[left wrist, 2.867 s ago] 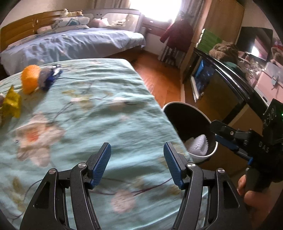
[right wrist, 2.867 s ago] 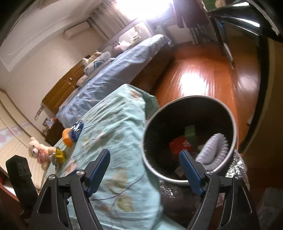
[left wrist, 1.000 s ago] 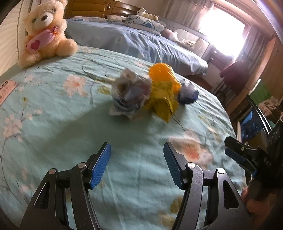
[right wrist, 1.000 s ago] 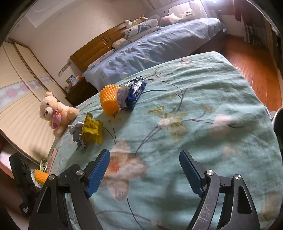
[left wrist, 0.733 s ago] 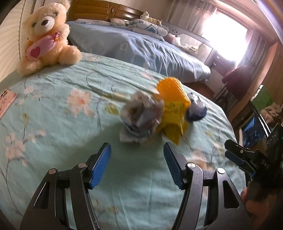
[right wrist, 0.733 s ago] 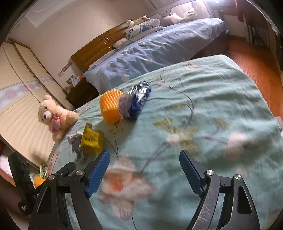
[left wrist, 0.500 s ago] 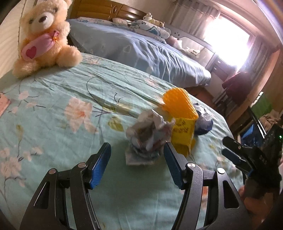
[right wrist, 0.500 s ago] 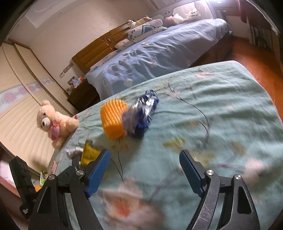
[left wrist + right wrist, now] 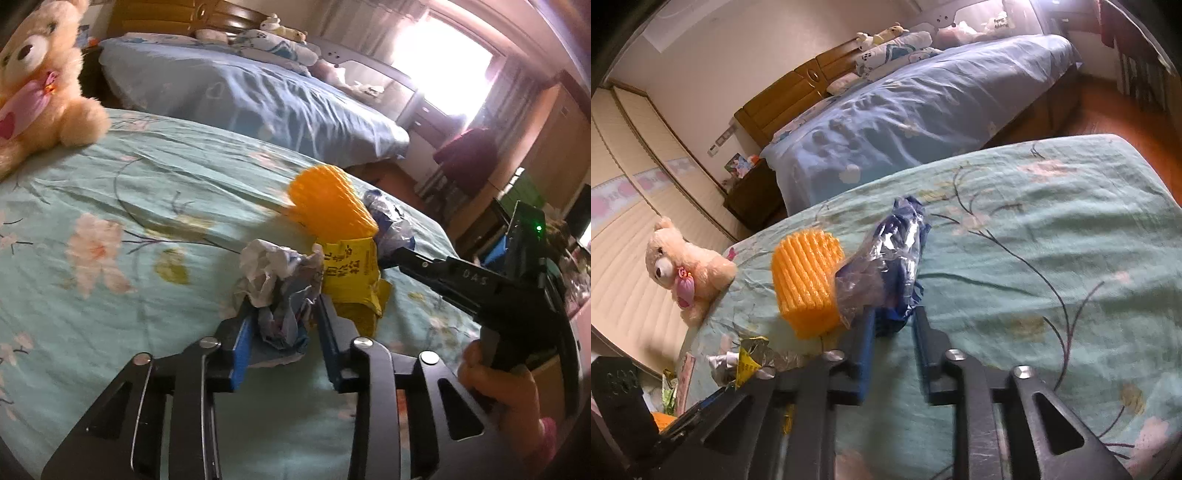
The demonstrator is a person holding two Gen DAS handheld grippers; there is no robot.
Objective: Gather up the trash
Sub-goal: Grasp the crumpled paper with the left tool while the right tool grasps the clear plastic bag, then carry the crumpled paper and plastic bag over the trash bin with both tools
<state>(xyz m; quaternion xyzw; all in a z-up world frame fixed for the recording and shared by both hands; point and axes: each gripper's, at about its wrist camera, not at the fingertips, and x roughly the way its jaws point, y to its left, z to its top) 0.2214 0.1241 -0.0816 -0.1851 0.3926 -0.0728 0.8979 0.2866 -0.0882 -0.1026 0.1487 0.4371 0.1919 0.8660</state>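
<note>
Both of our grippers have closed in on the litter since half a second ago, when their jaws stood wide apart short of it. Under them spreads the bed [image 9: 122,206] with its pale green flowered cover, and beyond it a second bed [image 9: 923,107] in blue. A cream teddy bear [image 9: 33,92] sits far to the left of the left jaws. Just ahead of the left jaws and a little to the right stands the orange foam sleeve [image 9: 328,203], which in the right wrist view sits just left of the right jaws, touching the wrapper they hold. Our left gripper [image 9: 282,325] has its jaws pressed on the crumpled white and blue paper wad [image 9: 280,288], which fills the gap between them. Our right gripper [image 9: 894,325] has narrowed its jaws around the near end of the blue and clear plastic wrapper [image 9: 890,258], whose far end points away from them. Touching the wad's right side, just beyond the left gripper's right jaw, lies the yellow packet [image 9: 351,273].
</note>
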